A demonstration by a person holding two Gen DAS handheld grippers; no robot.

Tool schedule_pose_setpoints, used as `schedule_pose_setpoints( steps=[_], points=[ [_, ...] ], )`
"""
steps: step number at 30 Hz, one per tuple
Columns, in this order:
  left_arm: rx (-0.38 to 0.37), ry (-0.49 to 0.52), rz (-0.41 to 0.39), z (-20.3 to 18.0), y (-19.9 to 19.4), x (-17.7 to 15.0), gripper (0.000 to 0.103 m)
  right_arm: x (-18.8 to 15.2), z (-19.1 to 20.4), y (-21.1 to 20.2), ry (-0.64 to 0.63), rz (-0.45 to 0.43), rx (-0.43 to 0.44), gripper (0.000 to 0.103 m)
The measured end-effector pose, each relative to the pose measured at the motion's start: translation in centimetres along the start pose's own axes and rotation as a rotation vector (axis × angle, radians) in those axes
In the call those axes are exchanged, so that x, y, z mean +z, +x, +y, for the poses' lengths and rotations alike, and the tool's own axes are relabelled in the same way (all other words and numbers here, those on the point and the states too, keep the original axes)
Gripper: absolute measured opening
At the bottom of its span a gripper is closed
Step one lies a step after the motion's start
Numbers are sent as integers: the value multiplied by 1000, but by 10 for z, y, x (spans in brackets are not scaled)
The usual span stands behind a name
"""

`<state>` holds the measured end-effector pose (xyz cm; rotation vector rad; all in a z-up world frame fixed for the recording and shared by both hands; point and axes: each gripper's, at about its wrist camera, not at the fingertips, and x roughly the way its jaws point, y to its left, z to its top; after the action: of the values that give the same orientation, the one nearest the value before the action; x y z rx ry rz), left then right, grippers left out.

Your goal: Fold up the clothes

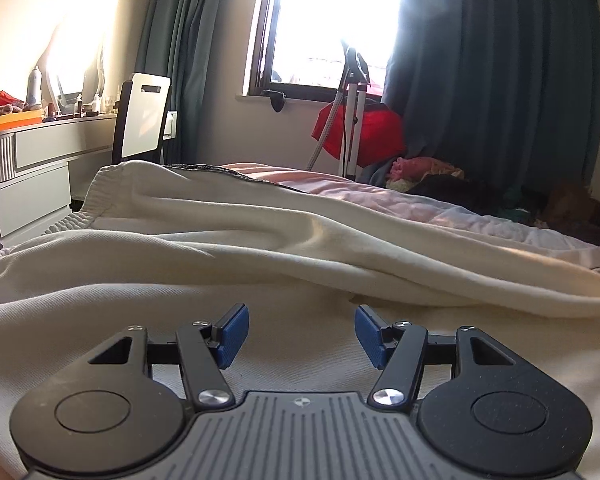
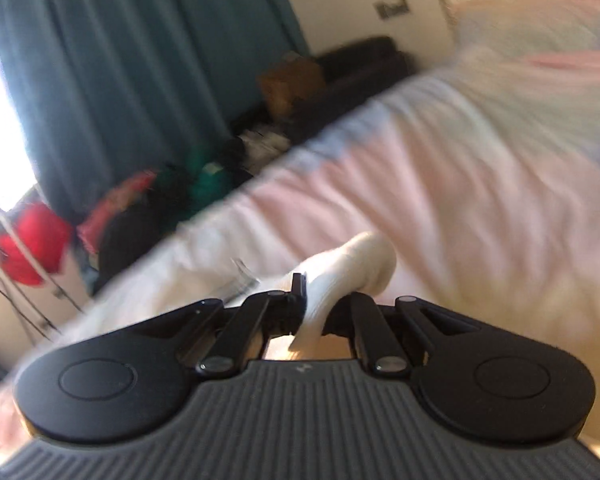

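Clutter crowds the white bench [image 1: 40, 140] at far left in the left wrist view, a chair [image 1: 144, 120] beside it, then teal curtains [image 1: 172, 52] flanking a blown-out window [image 1: 332, 20]; a red bag [image 1: 364, 132] hangs on a stand at right. Cream trousers [image 1: 220, 240] lie rumpled across the pink bed [image 1: 340, 188], filling the foreground, with the left hand-held gripper [image 1: 302, 336] spread wide just above them. Blur smears the right wrist view; there the right hand-held gripper [image 2: 320, 312] pinches a fold of white cloth [image 2: 352, 268], its pads hidden by fabric.
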<state>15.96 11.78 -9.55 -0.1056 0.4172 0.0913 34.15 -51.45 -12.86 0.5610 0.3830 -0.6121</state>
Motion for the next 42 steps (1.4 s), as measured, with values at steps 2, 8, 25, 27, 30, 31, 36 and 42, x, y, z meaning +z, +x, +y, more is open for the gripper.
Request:
schedule_pose_setpoints(
  steps=[2, 8, 25, 27, 30, 31, 36, 42],
  points=[
    [3, 6, -8, -1, -2, 1, 62, -16, -20, 1, -2, 24, 0, 6],
    [31, 32, -5, -7, -6, 7, 63, -27, -28, -7, -42, 39, 34, 11],
    [-39, 106, 59, -27, -48, -1, 91, -56, 41, -236, -316, 149, 398, 96],
    [-39, 122, 58, -30, -57, -4, 93, -56, 44, -260, -370, 109, 393, 96],
    [-22, 122, 67, -30, -72, -9, 95, -59, 32, -283, -341, 125, 410, 96],
    [-12, 116, 72, -28, -77, -10, 95, -62, 28, -286, -331, 136, 421, 96],
    [42, 66, 136, -8, -91, -8, 96, -69, 29, -295, -379, 137, 425, 96],
    [177, -96, 233, 52, -103, 17, 96, -71, 24, -289, -417, 138, 402, 96]
  ],
)
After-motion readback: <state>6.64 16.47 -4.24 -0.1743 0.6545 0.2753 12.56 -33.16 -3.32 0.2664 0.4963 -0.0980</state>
